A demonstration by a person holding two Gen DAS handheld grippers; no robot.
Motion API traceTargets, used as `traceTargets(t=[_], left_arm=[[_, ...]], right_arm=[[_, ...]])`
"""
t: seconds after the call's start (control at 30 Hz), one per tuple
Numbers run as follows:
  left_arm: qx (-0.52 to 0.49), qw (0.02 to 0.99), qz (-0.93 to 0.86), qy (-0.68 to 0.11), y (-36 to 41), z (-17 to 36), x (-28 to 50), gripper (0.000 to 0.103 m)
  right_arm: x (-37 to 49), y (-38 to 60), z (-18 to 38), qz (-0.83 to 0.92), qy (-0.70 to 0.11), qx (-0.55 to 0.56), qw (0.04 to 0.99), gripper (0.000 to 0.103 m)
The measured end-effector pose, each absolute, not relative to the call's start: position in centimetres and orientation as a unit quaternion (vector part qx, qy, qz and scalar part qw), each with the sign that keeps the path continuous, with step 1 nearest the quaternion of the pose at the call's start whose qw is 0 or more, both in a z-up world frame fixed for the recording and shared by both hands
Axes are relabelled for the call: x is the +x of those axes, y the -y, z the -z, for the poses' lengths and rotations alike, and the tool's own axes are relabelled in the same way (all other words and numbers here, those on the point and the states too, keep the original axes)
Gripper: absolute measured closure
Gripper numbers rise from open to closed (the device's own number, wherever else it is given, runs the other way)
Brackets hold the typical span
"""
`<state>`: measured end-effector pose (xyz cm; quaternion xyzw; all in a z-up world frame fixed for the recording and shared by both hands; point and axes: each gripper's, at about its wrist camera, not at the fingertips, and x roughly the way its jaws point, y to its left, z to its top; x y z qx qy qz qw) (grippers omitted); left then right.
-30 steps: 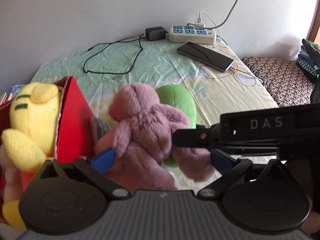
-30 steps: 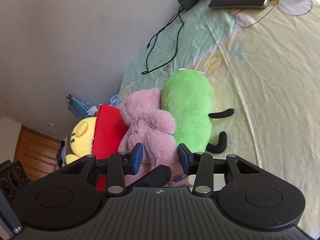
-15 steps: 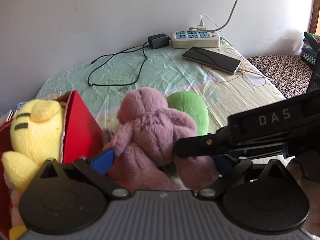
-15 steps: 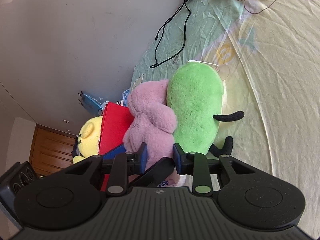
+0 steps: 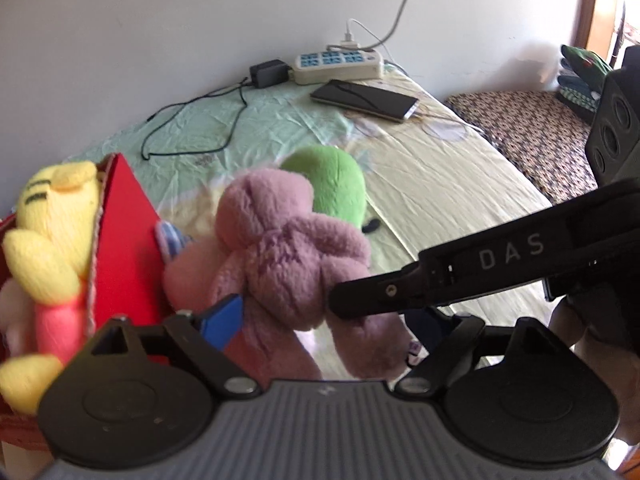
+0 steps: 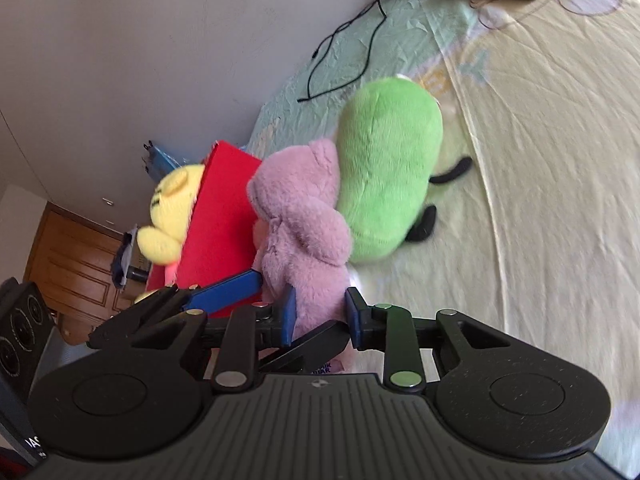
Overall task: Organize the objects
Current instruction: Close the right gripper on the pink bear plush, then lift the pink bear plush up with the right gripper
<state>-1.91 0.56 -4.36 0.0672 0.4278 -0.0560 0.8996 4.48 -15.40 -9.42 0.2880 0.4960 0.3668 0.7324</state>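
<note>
Pink plush fills the middle of both views: the pink plush toy [image 6: 304, 232] sits on the bed [image 6: 540, 160], pressed between the red box [image 6: 218, 232] at its left and the green plush toy [image 6: 384, 168] at its right. In the right wrist view the right tongs [image 6: 320, 314] are seen closed on the toy's lower body, the blue pads pressed into the fur from both sides. In the left wrist view the left tongs [image 5: 320, 316] are spread wide around the same toy, one blue pad [image 5: 222, 318] touching its left flank, the other mostly hidden behind the right tool, which crosses the frame from the right; no squeeze is evident there, so they are read as open. The box already holds a yellow plush toy [image 5: 52, 220] at the left edge of that frame, so the step in hand is judged to be carrying the pink toy into the box. For that to be done well, the pinch should be kept deep in the stuffing rather than on loose fur, the toy should be raised clear of the box's cardboard rim before being moved toward the left, and the left tongs should be kept out of the right tool's path. Care is also advised that the green toy, which leans against the pink one, is not dragged along.
</note>
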Motion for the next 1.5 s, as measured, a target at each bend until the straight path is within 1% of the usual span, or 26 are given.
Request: traceTargets(t=[0.3, 0.4, 0.47, 0.63, 0.7, 0.87, 0.97, 1.0, 1.07, 1.13, 1.2, 1.27, 1.3, 1.5], left_arm=[[0.049, 0.881, 0.098, -0.461, 1.1, 6.2, -5.7, 0.016], [0.056, 0.881, 0.093, -0.460, 1.3, 6.8, -6.3, 0.012], [0.052, 0.882, 0.082, -0.461, 0.9, 7.0, -6.4, 0.012], [-0.008, 0.874, 0.082, -0.479, -1.4, 7.8, -7.0, 0.010], [-0.048, 0.868, 0.088, -0.486, -2.5, 8.4, -6.6, 0.010], [-0.159, 0.844, 0.095, -0.504, -5.5, 10.0, -4.8, 0.010], [-0.160, 0.846, 0.087, -0.500, -5.5, 10.1, -4.1, 0.010], [-0.155, 0.848, 0.084, -0.501, -5.4, 10.1, -4.0, 0.010], [-0.152, 0.848, 0.078, -0.501, -5.2, 10.2, -3.7, 0.010], [-0.149, 0.849, 0.075, -0.502, -5.1, 10.1, -3.6, 0.011], [-0.150, 0.849, 0.076, -0.501, -5.2, 9.9, -3.8, 0.012], [-0.153, 0.849, 0.083, -0.499, -5.3, 9.4, -4.0, 0.016], [-0.153, 0.849, 0.085, -0.499, -5.2, 9.3, -4.1, 0.016], [-0.145, 0.855, 0.092, -0.490, -4.6, 7.8, -5.0, 0.018]], right_arm=[[0.0, 17.3, 10.9, -0.352, -0.525, 0.272, 0.725, 0.075], [-0.3, 17.1, 11.1, -0.357, -0.525, 0.264, 0.727, 0.075], [-0.4, 16.7, 11.0, -0.361, -0.521, 0.252, 0.731, 0.075], [-0.2, 16.0, 11.1, -0.367, -0.520, 0.234, 0.735, 0.074], [0.1, 15.9, 11.2, -0.369, -0.519, 0.235, 0.734, 0.069], [1.8, 15.1, 11.4, -0.376, -0.514, 0.240, 0.732, 0.065], [2.7, 14.7, 11.7, -0.387, -0.516, 0.251, 0.722, 0.063], [2.9, 14.6, 11.9, -0.387, -0.517, 0.255, 0.720, 0.060], [3.2, 14.6, 12.2, -0.388, -0.519, 0.265, 0.714, 0.058], [3.3, 14.8, 12.3, -0.387, -0.520, 0.269, 0.713, 0.061], [3.2, 15.0, 12.1, -0.389, -0.517, 0.271, 0.713, 0.068], [3.1, 15.4, 12.0, -0.391, -0.515, 0.278, 0.710, 0.071], [3.0, 15.5, 11.8, -0.393, -0.513, 0.279, 0.710, 0.072], [1.8, 15.9, 10.3, -0.398, -0.496, 0.275, 0.721, 0.074]])
